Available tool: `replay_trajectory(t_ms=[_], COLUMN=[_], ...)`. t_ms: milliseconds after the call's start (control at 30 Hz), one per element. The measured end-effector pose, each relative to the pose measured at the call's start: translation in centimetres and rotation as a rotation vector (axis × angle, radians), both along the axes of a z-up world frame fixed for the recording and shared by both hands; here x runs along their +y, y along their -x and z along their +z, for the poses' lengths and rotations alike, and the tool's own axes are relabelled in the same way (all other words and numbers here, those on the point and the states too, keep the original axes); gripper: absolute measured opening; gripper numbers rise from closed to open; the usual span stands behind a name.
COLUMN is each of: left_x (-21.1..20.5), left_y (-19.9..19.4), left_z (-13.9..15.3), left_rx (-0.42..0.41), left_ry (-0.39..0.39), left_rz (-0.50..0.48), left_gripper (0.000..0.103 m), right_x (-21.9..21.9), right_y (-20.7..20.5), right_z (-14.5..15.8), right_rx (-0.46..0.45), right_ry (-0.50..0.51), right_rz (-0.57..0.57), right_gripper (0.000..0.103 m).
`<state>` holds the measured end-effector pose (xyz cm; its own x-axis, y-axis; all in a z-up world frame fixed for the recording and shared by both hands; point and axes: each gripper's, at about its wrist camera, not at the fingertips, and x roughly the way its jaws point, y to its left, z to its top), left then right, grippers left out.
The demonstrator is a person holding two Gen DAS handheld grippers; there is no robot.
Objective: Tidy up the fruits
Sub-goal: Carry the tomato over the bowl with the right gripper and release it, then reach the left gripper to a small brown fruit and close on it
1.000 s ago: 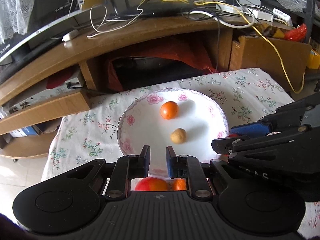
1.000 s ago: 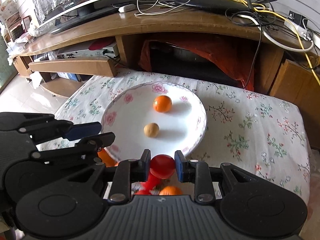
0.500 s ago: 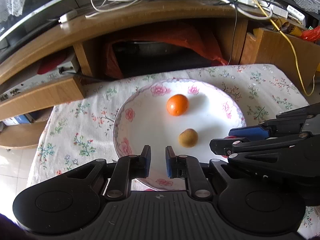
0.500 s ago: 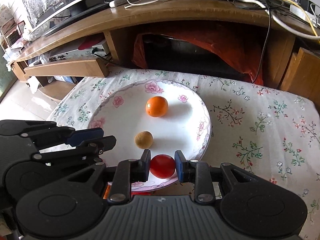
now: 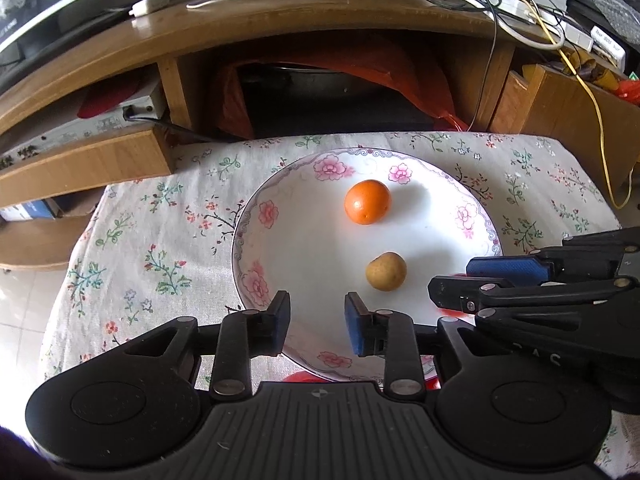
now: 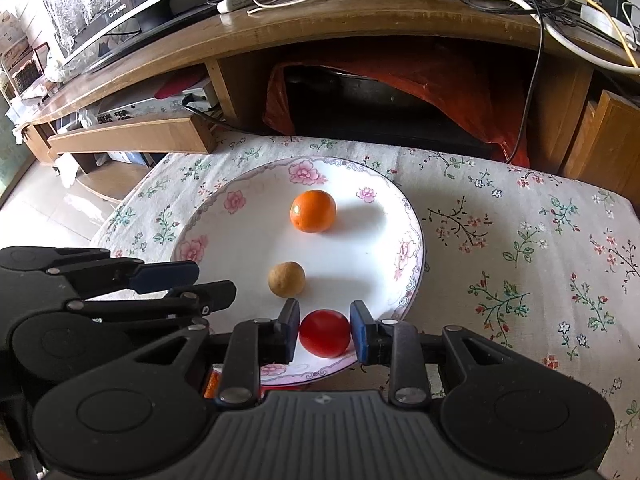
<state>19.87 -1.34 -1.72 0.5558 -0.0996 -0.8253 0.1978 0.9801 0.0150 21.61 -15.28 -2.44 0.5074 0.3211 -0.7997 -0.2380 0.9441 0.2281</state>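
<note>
A white floral plate (image 5: 280,240) (image 6: 240,216) lies on the flowered cloth. On it sit an orange (image 5: 367,201) (image 6: 313,211) and a small tan fruit (image 5: 386,271) (image 6: 286,279). My right gripper (image 6: 324,330) is shut on a red fruit (image 6: 325,333) over the plate's near rim. In the left wrist view it (image 5: 480,284) enters from the right, and the red fruit is mostly hidden. My left gripper (image 5: 316,318) is open and empty over the plate's near edge. It also shows in the right wrist view (image 6: 192,280).
More red and orange fruit (image 5: 300,377) (image 6: 211,385) peeks out below the plate's near rim, mostly hidden by the grippers. A wooden TV stand (image 5: 280,40) with cables stands behind the low table (image 6: 520,240). Its cloth drops off at the left edge.
Both grippers moved forward over the plate. The right gripper carried the red fruit from beyond the near rim onto the plate's near edge. The left jaws opened a little wider.
</note>
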Motion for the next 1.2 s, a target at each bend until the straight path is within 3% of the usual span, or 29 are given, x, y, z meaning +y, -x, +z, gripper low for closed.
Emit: replay_trajectory(t_ms=[167, 333, 567, 767, 1000, 1100, 1200], left_x=[0.2, 1.1, 0.9, 1.5, 2.2, 1.8, 0.6], left_y=[0.0, -0.2, 0.3, 2.7, 6.3, 8.0, 9.6], left_z=[0.1, 0.0, 0.1, 1.5, 0.9, 1.4, 1.3], left_rx=[0.013, 0.059, 0.051, 0.023, 0.089, 0.118, 0.144], left_ry=[0.024, 0.104, 0.082, 0.024, 0.066, 0.116, 0.117], left_rz=[0.002, 0.028, 0.006, -0.014, -0.020, -0.064, -0.122], left_gripper=[0.038, 0.038, 0.035, 0.037, 0.046, 0.046, 0.048], right_x=[0.0, 0.0, 0.1, 1.0, 2.3, 2.4, 2.4], right_y=[0.2, 0.3, 0.3, 1.3, 3.0, 3.7, 4.2], right_z=[0.3, 0.5, 0.5, 1.2, 1.9, 1.9, 1.9], right_rx=[-0.023, -0.019, -0.012, -0.013, -0.010, -0.005, -0.004], right_ry=[-0.008, -0.016, -0.021, -0.030, -0.012, -0.006, -0.001], right_rz=[0.004, 0.008, 0.014, 0.043, 0.083, 0.095, 0.100], right_gripper=[0.020, 0.020, 0.020, 0.020, 0.020, 0.020, 0.020])
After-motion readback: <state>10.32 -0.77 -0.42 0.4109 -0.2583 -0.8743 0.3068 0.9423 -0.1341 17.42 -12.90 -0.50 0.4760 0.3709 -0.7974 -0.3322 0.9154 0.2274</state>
